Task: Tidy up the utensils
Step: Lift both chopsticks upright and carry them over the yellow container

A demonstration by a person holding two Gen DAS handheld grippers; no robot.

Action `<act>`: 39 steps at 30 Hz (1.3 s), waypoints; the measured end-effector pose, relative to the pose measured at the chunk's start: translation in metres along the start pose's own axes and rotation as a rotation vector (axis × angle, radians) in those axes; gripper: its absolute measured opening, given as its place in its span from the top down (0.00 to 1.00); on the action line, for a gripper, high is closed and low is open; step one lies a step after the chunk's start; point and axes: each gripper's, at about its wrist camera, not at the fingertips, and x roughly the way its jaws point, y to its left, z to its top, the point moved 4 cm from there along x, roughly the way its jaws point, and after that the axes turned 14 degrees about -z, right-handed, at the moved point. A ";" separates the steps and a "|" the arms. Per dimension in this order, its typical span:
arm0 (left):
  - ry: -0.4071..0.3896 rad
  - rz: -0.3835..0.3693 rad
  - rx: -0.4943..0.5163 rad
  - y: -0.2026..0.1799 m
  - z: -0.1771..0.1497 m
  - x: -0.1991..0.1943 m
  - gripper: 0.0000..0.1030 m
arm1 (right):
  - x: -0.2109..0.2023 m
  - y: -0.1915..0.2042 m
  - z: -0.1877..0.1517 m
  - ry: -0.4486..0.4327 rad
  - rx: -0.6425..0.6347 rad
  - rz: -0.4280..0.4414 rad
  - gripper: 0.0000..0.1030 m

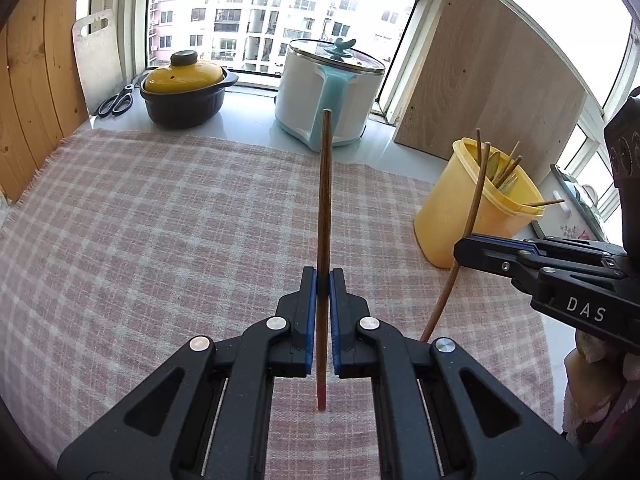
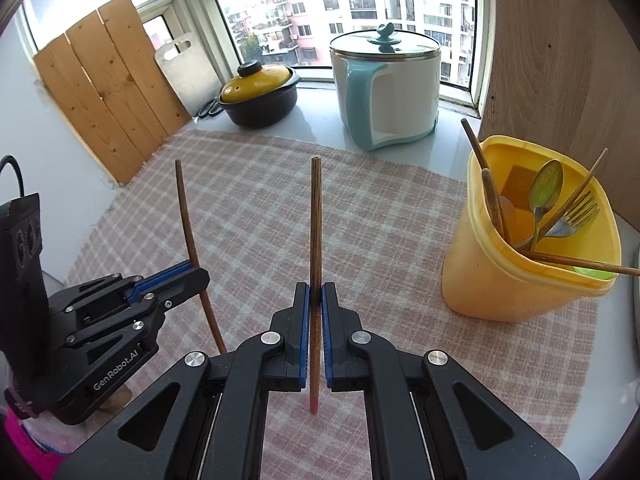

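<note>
Because each of my tongs has a single wooden chopstick clenched between its blue pads, I carry the two sticks upright so they can drop end-first into a holder. Nearest me, my left gripper (image 1: 323, 276) pinches the left chopstick (image 1: 324, 200) low on its shaft, the reddish tip hanging just over the checked cloth (image 1: 160, 220) and the blunt end rising toward the window. My right gripper (image 2: 316, 292) does the same with the right chopstick (image 2: 315, 240), gripped low, so most of the length stands above the jaws. I judge that grip suits a vertical drop, since the short lower end can enter the cup without the jaws meeting the rim.

Each tong shows in the other's view, side on, the two sticks standing apart and roughly parallel.

Further off, to my right near the cloth's edge, stands the yellow cup (image 2: 520, 280). It already holds a spoon (image 2: 546, 188), a fork (image 2: 576, 212) and several more chopsticks leaning against the rim. That is where I judge these two belong; the leaning pieces crowd the mouth, so I would aim for the open side.

Beyond, on the sill, sit a black pot with a yellow lid (image 1: 186, 88), a white and teal cooker (image 1: 328, 92), and scissors (image 1: 116, 100) by a wooden board.
</note>
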 end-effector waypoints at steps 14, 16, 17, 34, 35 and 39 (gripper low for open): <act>-0.084 -0.059 0.067 -0.073 0.018 -0.019 0.96 | -0.059 -0.052 0.002 -0.116 0.020 0.011 0.96; -0.092 -0.069 0.077 -0.082 0.022 -0.020 0.96 | -0.066 -0.061 0.003 -0.131 0.024 0.011 0.96; -0.096 -0.075 0.081 -0.087 0.023 -0.020 0.96 | -0.069 -0.065 0.004 -0.137 0.025 0.011 0.96; -0.173 -0.131 0.175 -0.163 0.072 -0.015 0.96 | -0.125 -0.126 0.026 -0.268 0.054 -0.007 0.96; -0.177 -0.132 0.178 -0.166 0.076 -0.014 0.96 | -0.127 -0.129 0.028 -0.275 0.055 -0.009 0.96; -0.192 -0.142 0.186 -0.177 0.089 -0.012 0.96 | -0.132 -0.143 0.038 -0.295 0.060 -0.012 0.96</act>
